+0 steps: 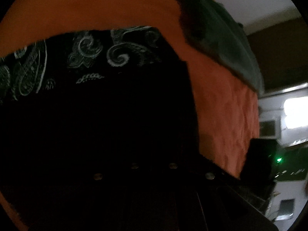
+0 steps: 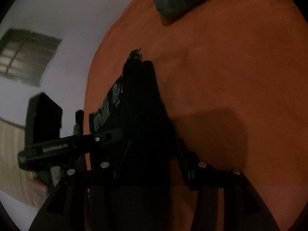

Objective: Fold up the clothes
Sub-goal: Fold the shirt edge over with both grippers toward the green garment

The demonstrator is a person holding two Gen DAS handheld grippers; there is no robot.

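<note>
1. A black garment with a pale paisley print [image 1: 92,57] is seen spread directly ahead of the left tool [image 1: 154,173], over an orange bedspread [image 1: 96,5].
2. The fingers of the left tool are lost in darkness under the black cloth; only four small metal studs at its base are made out, so how far it is open cannot be told, nor whether cloth is held.
3. In the right wrist view, a bunched fold of the same garment [image 2: 134,88] is seen rising straight up between the two fingers of the right tool [image 2: 150,134].
4. The right tool is closed down on this fold, with cloth filling the gap between the fingers; the printed face of the garment is shown to the left of the tool.
5. The top corner of the held fold is seen above and ahead of the right tool, against the orange bedspread.
6. A dark green folded item [image 1: 217,30] is seen lying on the bedspread, well ahead and to the right of the left tool, apart from the black garment.
7. The other tool's body is seen just left of the right tool.
</note>
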